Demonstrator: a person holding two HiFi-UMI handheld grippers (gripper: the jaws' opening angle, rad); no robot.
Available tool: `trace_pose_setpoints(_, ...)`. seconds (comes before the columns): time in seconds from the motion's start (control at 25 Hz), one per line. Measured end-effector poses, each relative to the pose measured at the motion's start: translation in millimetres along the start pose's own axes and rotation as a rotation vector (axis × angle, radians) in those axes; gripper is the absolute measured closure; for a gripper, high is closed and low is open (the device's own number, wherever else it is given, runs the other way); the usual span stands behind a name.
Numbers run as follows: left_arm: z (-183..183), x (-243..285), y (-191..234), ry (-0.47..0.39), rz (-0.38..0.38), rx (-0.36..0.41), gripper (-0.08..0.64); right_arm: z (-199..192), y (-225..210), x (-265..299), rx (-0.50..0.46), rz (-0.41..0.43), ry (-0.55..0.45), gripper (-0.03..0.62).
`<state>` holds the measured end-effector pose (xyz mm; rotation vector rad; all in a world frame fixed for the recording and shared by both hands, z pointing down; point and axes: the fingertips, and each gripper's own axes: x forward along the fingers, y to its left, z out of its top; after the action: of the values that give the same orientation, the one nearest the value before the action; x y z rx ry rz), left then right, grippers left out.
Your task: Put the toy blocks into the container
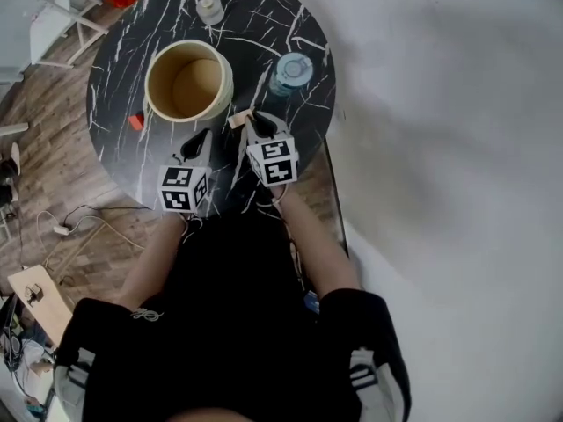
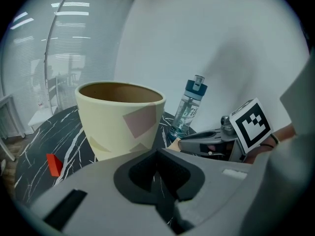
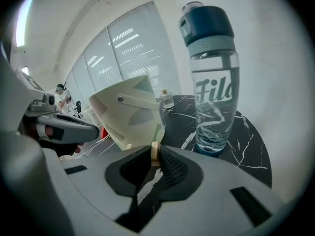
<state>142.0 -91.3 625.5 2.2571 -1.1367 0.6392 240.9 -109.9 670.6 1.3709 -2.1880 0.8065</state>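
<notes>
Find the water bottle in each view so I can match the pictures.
Head view: water bottle upper centre, right of the cream container.
Left gripper view: bottle right of centre, past the container's right side.
Right gripper view: bottle large, upper right.
Shared landmark: the cream container, left of the bottle in all three views.

Black marble table (image 1: 123,69) holds container (image 1: 158,82), bottle (image 1: 290,73), small jar (image 1: 209,9), red block (image 1: 135,121).

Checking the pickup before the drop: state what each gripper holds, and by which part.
The right gripper pinches a small pale wooden toy block across its flat faces, right at the jaw tips. The left gripper holds nothing; its jaws are together.
</notes>
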Motion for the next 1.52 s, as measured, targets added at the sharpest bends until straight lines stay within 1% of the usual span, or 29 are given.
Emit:
trace_pose_setpoints(0.2, -5.9, -17.2, 20.3, -0.012, 0.017, -0.015, 0.560, 4.6, 29.6, 3.9, -0.036, 0.018, -0.012, 0.546)
trace_pose_setpoints(0.36, -16.0, -36.0, 47.6, -0.016, 0.055, -0.041, 0.560, 3.7, 61.9, 13.3, -0.057, 0.054, 0.004, 0.546)
trace_pose_setpoints(0.6, -25.8, -64.9, 92.5, -0.031, 0.112, -0.083, 0.560, 10.7, 106.9, 27.1, -0.107, 0.080, -0.002, 0.546)
trace_pose_setpoints(0.76, -24.9, -80.2, 114.8, -0.046, 0.129, -0.083, 0.560, 19.3, 132.2, 28.7, -0.125, 0.089, -0.024, 0.546)
trace_pose_setpoints(0.96, -8.5, -96.0, 132.2, -0.092, 0.133, -0.056, 0.560, 31.8, 162.8, 21.0, -0.130, 0.114, -0.040, 0.546)
trace_pose_setpoints(1.12, 10.5, -101.5, 142.3, -0.136, 0.131, -0.049, 0.560, 57.9, 176.2, 8.9, -0.157, 0.097, -0.113, 0.546)
trace_pose_setpoints(1.28, 32.5, -107.3, 140.9, -0.176, 0.108, -0.013, 0.560, 83.0, 182.7, -6.2, -0.176, 0.073, -0.177, 0.546)
trace_pose_setpoints(1.52, 60.9, -110.4, 140.8, -0.215, 0.085, 0.017, 0.560, 114.8, 189.4, -21.6, -0.214, 0.053, -0.251, 0.546)
